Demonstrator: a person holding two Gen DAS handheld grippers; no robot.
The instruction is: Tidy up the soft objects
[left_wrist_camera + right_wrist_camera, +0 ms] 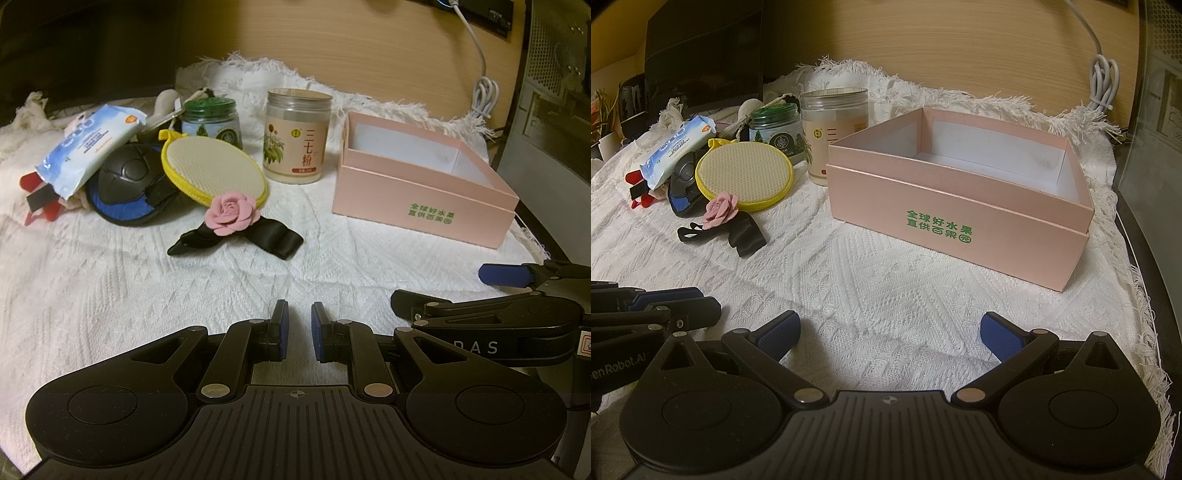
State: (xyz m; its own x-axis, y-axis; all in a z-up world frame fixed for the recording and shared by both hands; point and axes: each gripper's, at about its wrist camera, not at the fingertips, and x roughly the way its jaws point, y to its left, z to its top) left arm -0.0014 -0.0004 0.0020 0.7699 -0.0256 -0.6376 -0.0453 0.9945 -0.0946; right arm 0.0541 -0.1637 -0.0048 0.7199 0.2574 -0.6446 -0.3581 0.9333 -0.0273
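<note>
A pink felt rose on a black ribbon bow (232, 218) (720, 210) lies on the white cloth. Behind it a round yellow-rimmed pad (212, 170) (744, 173) leans on a black and blue soft item (125, 184) (683, 192). A wet-wipe pack (88, 147) (676, 147) lies on the pile. An open, empty pink box (424, 184) (960, 192) stands to the right. My left gripper (298, 330) hovers low over the cloth in front of the bow, jaws nearly together and empty. My right gripper (890, 332) is open and empty in front of the box.
A white-labelled jar (295, 140) (834, 122) and a green-lidded jar (210, 118) (775, 125) stand behind the pile. A red and black object (40, 199) lies at the far left. A white cable (484, 96) hangs on the wooden wall. A dark screen (701, 55) stands at the back left.
</note>
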